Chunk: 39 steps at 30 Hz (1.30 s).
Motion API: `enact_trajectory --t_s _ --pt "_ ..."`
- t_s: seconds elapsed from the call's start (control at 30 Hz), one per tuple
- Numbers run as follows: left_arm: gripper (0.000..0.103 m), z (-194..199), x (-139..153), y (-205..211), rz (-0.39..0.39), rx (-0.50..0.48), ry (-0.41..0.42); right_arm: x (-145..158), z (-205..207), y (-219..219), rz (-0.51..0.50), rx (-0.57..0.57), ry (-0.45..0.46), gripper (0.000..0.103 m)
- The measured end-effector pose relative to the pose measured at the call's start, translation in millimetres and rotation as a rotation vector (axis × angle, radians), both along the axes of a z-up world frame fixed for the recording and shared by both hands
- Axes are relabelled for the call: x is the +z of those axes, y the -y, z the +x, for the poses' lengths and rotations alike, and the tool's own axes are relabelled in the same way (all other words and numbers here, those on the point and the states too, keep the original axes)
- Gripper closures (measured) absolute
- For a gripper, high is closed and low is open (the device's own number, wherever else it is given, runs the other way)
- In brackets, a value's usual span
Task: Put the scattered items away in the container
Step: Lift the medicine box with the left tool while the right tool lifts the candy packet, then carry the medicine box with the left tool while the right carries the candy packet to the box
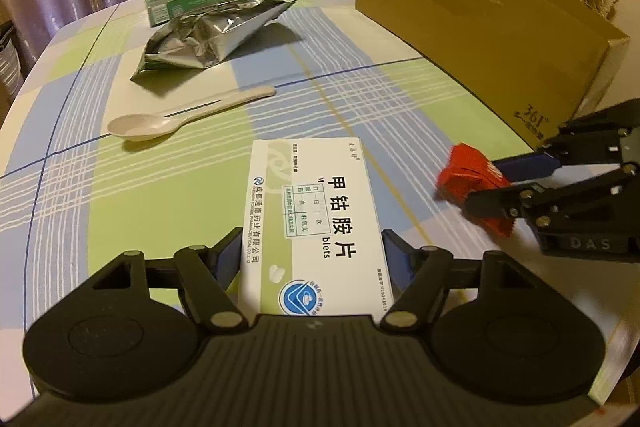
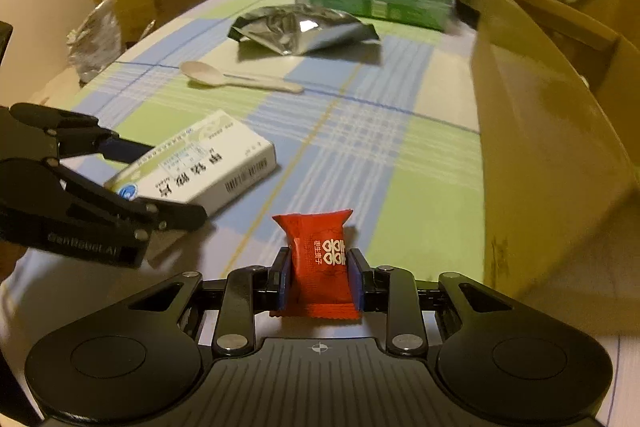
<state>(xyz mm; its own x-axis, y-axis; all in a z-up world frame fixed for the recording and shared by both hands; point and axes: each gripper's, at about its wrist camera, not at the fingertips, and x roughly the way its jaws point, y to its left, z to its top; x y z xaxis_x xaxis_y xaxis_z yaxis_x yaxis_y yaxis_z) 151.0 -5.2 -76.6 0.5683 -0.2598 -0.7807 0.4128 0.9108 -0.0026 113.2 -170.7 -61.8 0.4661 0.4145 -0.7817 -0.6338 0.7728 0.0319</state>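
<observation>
- Red candy packet (image 2: 320,259) sits clamped between the right gripper (image 2: 320,277) jaws, near the cardboard box (image 2: 552,155).
- White medicine box (image 1: 316,223) lies on the tabletop (image 1: 168,195), left gripper (image 1: 314,255) jaws touching both its sides.

We see a white medicine box (image 1: 312,223) with bold black characters lying flat near the table's front edge, a gripper finger at each long side. A red candy (image 2: 320,259) in a crimped wrapper stands upright, pinched at both sides, just beside the open cardboard box (image 1: 480,27) along the right edge. Toward the far edge lie a white spoon (image 1: 180,115), bowl up, and a crumpled silver pouch (image 1: 208,39).
</observation>
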Motion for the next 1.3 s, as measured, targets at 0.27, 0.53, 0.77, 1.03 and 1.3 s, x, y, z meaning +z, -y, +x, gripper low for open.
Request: enact_trajectory --t_s 0.27,0.53,0.77,1.03,1.3 --pt "0.034 4 -1 4 0.007 0.026 0.015 -5 -9 2 -0.001 -0.003 0.031 0.061" --pt "0.035 9 -6 5 0.017 0.027 -0.007 -8 -5 -1 0.003 -0.005 0.024 0.066" --pt "0.036 4 3 4 0.004 0.029 0.034 -4 -14 0 0.004 -0.01 0.04 0.078" --pt "0.036 -2 5 4 -0.016 0.024 0.027 11 -23 8 0.016 -0.043 0.057 0.078" --pt "0.036 -12 6 2 -0.034 0.037 0.005 15 -35 21 0.013 -0.062 0.054 0.078"
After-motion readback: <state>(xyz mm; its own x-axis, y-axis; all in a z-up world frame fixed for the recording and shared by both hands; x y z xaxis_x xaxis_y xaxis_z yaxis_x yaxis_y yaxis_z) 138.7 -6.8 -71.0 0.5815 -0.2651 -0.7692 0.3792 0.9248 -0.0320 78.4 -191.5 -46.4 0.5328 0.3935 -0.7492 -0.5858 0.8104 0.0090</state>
